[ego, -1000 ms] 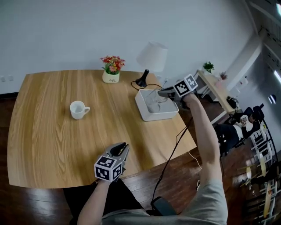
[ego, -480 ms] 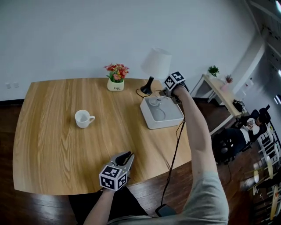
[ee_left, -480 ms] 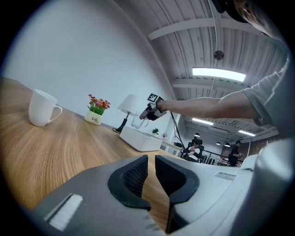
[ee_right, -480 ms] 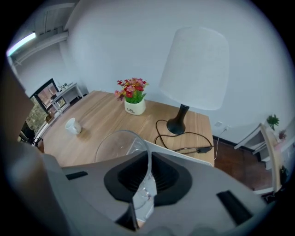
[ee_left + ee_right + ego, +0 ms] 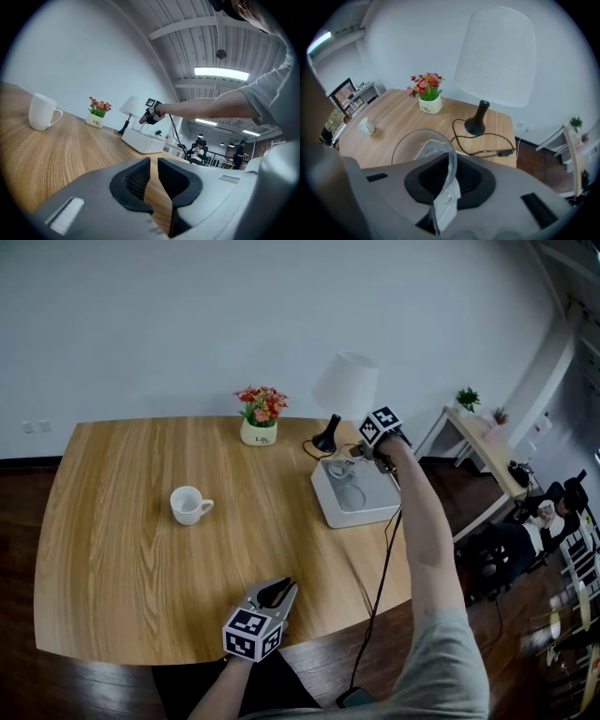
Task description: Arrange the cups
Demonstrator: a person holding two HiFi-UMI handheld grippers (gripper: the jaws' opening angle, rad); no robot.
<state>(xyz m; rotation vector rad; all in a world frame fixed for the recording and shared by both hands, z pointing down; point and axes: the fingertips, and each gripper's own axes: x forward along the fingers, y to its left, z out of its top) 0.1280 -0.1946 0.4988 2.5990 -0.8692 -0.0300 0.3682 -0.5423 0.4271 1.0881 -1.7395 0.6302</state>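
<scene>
The step in hand looks like a set-down: the right tongs [image 5: 356, 457] point down over the far corner of the white tray [image 5: 373, 510]. They have just been opening and stand slightly parted, with the rim of the glass cup [image 5: 424, 147] between them. The left tongs [image 5: 153, 174] wait at the near edge of the tabletop [image 5: 122, 549], clenched to a slit on nothing. Next, I judge, the right tongs should spread wider and lift straight off the rim, then go for the white mug [image 5: 188, 504] standing alone on the wood.
</scene>
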